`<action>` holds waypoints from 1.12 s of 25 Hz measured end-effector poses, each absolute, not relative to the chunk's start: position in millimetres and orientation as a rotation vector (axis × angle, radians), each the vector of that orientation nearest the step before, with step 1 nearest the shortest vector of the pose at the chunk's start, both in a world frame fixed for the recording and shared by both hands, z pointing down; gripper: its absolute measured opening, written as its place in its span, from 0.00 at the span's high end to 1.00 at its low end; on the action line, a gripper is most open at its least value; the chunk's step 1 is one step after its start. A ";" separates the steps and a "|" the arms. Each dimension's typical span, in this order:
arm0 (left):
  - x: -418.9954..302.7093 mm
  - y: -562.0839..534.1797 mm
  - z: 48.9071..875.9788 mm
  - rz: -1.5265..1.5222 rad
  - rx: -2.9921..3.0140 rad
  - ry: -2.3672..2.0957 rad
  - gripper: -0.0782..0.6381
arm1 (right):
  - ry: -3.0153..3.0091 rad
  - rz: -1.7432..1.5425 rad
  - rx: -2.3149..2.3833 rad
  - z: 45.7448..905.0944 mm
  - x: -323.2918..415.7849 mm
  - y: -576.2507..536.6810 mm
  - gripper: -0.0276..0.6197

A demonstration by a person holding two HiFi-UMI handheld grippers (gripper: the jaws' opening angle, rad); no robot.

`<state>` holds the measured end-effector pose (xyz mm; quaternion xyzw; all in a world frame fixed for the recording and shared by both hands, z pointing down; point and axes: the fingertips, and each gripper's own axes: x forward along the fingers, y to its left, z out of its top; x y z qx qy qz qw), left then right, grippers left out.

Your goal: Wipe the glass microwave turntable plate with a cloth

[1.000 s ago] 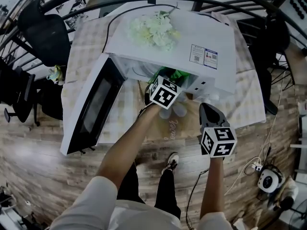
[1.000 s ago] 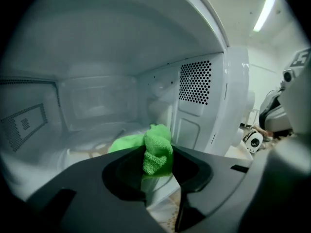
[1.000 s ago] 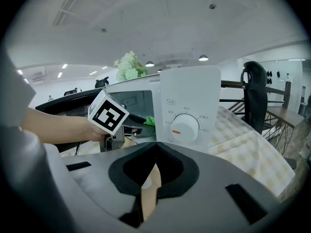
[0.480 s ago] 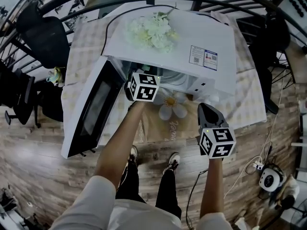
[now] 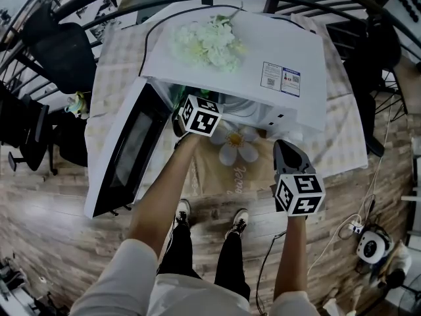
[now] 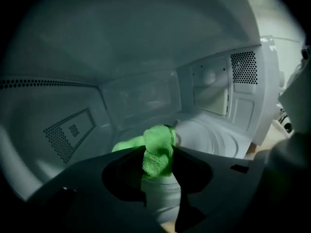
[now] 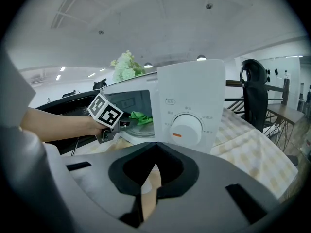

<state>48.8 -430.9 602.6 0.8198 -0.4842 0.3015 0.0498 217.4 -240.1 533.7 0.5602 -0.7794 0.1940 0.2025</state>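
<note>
Left tongs (image 6: 158,154) are inside the open microwave (image 5: 263,51), jaws clamped on the bunched green cloth (image 6: 158,139). The cloth's free end lies on the near-left part of the glass turntable plate (image 6: 214,136), which sits in place on the cavity floor.

Change noted: a second ago the left tongs' marker cube was further right, in front of the cavity mouth. Half a second ago it had swung to the left side, next to the door (image 5: 125,153). It has hardly shifted since. Judgement: the cloth was carried across and into the cavity, and a wiping stroke is starting or under way on the left portion. The right part of the plate, seen bare in the left gripper view, likely remains to be covered.

Right tongs (image 7: 156,147) hover above the counter (image 5: 342,143) in front of the control dial (image 7: 187,127), jaws drawn together on nothing, position unchanged over the second. They take no part in the wipe.

Flowers (image 5: 209,41) on the microwave top are undisturbed.
</note>
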 end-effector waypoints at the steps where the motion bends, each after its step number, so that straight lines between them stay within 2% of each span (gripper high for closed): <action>1: 54.1 -429.8 602.8 0.929 2.514 -1.454 0.67 | -2.174 0.541 1.573 532.8 219.9 -241.2 0.94; 11: 138.4 -396.4 601.4 0.987 2.708 -1.155 0.68 | -2.185 0.548 1.557 534.2 219.8 -238.9 0.94; 17: 174.8 -378.0 595.1 0.795 2.638 -0.916 0.68 | -2.184 0.552 1.555 534.9 220.8 -236.3 0.94; 21: 148.0 -403.0 577.9 0.702 2.663 -1.085 0.68 | -2.180 0.557 1.555 536.5 221.7 -234.9 0.94; 25: 88.2 -441.2 568.8 0.885 2.642 -1.535 0.68 | -2.178 0.559 1.544 540.3 220.8 -231.9 0.94; 28: 55.1 -459.7 582.7 1.016 2.532 -1.641 0.68 | -2.178 0.565 1.541 543.0 222.1 -229.2 0.94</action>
